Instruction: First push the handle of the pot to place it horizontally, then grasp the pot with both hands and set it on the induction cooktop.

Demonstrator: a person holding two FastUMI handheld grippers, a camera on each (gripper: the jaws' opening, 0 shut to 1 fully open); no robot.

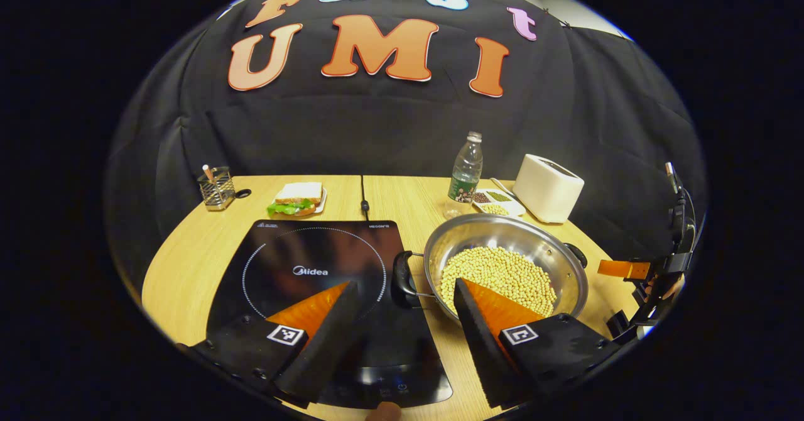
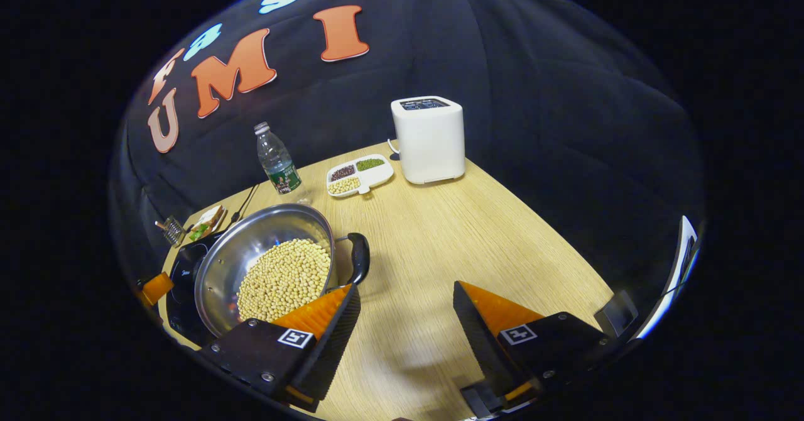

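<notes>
A steel pot (image 1: 553, 251) holding soybeans stands on the wooden table just right of the black induction cooktop (image 1: 301, 270). Its two black loop handles point left (image 1: 402, 279) and right (image 1: 576, 254). My left gripper (image 1: 405, 284) is open, with the left handle lying in the gap between its fingers and touching neither. In the right gripper view, the pot (image 2: 251, 239) is at lower left with its near handle (image 2: 359, 254) just beyond one fingertip. My right gripper (image 2: 405, 288) is open over bare table. It also appears at the far right (image 1: 634, 270).
At the back stand a white toaster (image 2: 429, 138), a water bottle (image 2: 276, 160) and a divided dish of beans (image 2: 360, 174). A sandwich on a plate (image 1: 298, 198) and a wire holder (image 1: 217, 188) sit behind the cooktop, with a cable (image 1: 363, 198) running back.
</notes>
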